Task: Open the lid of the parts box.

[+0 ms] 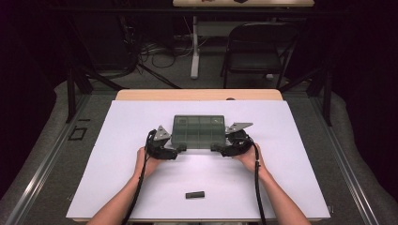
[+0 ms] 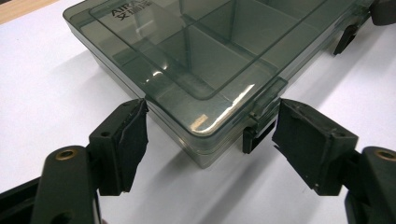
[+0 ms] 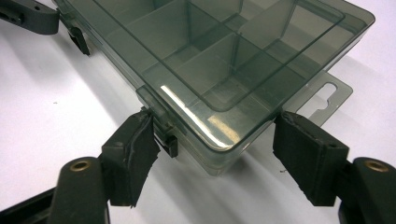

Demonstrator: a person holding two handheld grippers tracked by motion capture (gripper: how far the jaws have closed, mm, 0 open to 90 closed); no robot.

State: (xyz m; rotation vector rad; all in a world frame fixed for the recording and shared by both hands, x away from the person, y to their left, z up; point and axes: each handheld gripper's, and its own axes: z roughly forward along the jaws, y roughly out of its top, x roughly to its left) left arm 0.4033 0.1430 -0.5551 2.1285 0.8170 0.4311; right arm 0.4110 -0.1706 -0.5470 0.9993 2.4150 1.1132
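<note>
Crosswise, the closed compartment box point(image 1: 198, 131) lies flat, latches toward the person.

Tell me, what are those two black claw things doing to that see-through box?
A person holds a gripper in each hand at a closed, smoky clear organizer box on the white table cover. The left gripper and the right gripper each straddle a front corner, right beside the box's latches. The left latch looks closed, and so does the right latch. The jaws sit around the corners without clearly squeezing them. The compartments look empty. A small black block lies apart, nearer the person.
</note>
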